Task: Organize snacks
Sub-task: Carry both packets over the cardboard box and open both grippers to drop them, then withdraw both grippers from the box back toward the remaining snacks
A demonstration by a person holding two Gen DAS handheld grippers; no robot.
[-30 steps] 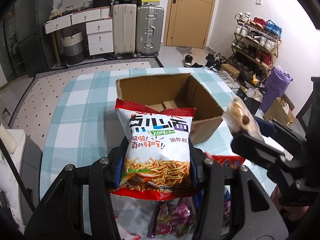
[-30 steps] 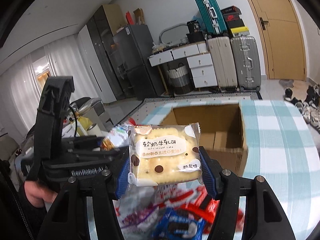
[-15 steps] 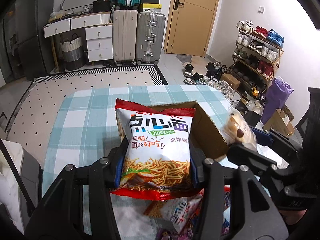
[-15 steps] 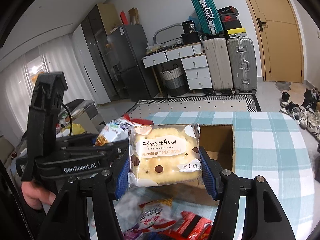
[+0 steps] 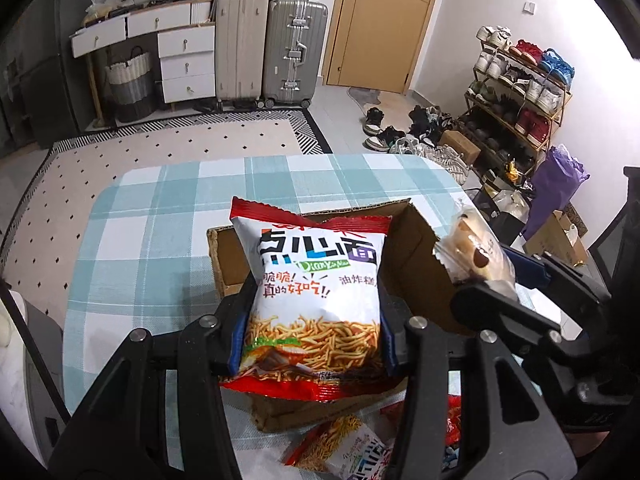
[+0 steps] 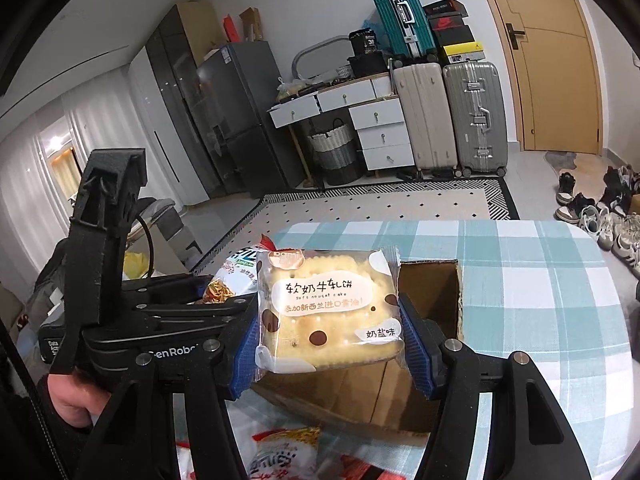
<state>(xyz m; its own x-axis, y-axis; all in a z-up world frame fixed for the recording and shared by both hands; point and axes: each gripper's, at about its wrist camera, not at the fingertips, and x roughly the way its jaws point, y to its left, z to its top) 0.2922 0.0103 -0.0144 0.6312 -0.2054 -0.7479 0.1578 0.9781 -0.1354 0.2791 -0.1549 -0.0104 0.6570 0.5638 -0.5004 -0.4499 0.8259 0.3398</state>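
Glossy plastic noodle packet [image 5: 316, 292], matt cardboard box [image 5: 416, 264]

Both wrist views close behind their claws, facing down-forward, sharing the cardboard box [image 5: 416, 256] at frame centre, checked surface [image 6: 540, 280], suitcases [image 6: 472, 116] at top.

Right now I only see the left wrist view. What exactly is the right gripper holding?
Observer: A square, clear-wrapped pale biscuit pack, pinched at both sides by the blue fingers of the right gripper.
Operator: Where's the box from there?
Observer: The open brown cardboard box sits behind and below the pack; only its inside wall shows, right of the pack.
Operator: And my left gripper?
Observer: A hand grips its handle; the left gripper holds the white-and-red noodle bag just left of the pack.
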